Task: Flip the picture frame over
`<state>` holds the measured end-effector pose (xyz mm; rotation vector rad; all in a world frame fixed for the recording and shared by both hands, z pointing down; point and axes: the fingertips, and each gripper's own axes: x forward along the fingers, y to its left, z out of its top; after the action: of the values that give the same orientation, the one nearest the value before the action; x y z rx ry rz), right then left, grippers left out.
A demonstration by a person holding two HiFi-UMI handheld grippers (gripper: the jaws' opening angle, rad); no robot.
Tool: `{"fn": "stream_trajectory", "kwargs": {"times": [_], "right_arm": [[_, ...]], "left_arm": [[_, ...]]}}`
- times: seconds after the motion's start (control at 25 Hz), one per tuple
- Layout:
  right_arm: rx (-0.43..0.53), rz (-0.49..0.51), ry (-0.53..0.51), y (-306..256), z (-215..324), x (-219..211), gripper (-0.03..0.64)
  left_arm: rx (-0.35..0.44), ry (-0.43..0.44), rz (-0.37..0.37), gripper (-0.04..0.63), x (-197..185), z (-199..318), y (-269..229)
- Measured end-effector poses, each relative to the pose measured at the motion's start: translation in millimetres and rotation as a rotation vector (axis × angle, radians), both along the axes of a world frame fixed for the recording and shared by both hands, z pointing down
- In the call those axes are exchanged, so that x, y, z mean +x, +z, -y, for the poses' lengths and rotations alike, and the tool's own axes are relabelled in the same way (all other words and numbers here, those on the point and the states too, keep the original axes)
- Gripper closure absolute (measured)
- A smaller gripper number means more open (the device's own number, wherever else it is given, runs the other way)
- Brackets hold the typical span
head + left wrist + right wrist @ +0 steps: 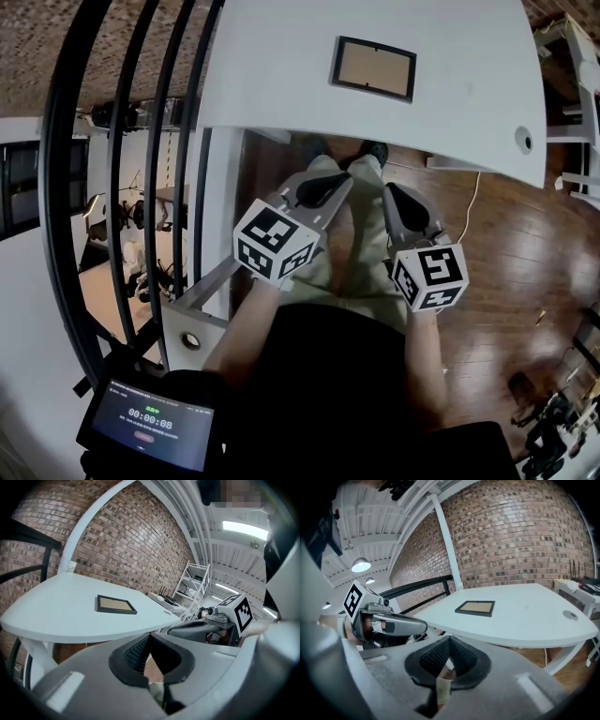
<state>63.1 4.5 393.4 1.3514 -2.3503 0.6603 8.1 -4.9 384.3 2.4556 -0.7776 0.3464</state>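
Note:
The picture frame [373, 67] lies flat on the white table [281, 75], a black rim around a tan panel. It also shows in the left gripper view as the frame [116, 604] and in the right gripper view as the frame [476, 607]. My left gripper [337, 182] and right gripper [394, 193] hang side by side short of the table's near edge, over the person's legs. Both are shut with nothing between the jaws. Each is well apart from the frame. In the left gripper view my left gripper [149, 638] is shut, as is my right gripper [449, 645] in its own view.
Black railing bars [112, 187] run down the left. A screen with a timer [155, 422] sits at the bottom left. The table has a cable hole [525, 141] at its right corner. A white shelf rack [192, 590] stands beyond it, over a wooden floor [506, 244].

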Motion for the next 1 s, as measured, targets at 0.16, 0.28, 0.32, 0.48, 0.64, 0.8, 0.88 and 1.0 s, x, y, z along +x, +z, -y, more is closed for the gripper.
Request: {"fn": "stream_trajectory", "kwargs": {"times": [0.16, 0.28, 0.32, 0.48, 0.64, 0.8, 0.88, 1.0], "right_arm": [[0.015, -0.001, 0.014, 6.6, 26.3, 2.0, 0.624], [0.026, -0.003, 0.025, 6.6, 40.3, 6.5, 0.624], [0.029, -0.004, 0.028, 6.3, 44.5, 7.5, 0.624], [0.037, -0.006, 0.031, 6.4, 60.0, 9.1, 0.624], [0.044, -0.018, 0.031, 7.5, 69.4, 15.3, 0.624], [0.051, -0.021, 0.029, 10.4, 79.6, 16.7, 0.624], [0.052, -0.025, 0.032, 11.6, 83.5, 19.0, 0.624], [0.054, -0.023, 0.04, 12.9, 89.7, 18.1, 0.624]], "left_arm": [[0.02, -0.004, 0.009, 0.58, -3.9, 25.5, 5.8], [0.03, -0.009, 0.02, 0.58, -5.7, 38.1, 7.2], [0.032, -0.011, 0.024, 0.58, -6.9, 42.0, 7.2], [0.046, -0.02, 0.031, 0.58, -12.6, 57.2, 6.9], [0.049, -0.031, 0.031, 0.58, -13.0, 69.7, 13.0], [0.051, -0.039, 0.036, 0.58, -15.0, 81.0, 17.0], [0.049, -0.037, 0.032, 0.58, -13.0, 83.7, 16.8], [0.055, -0.03, 0.034, 0.58, -14.2, 87.6, 13.2]]}}
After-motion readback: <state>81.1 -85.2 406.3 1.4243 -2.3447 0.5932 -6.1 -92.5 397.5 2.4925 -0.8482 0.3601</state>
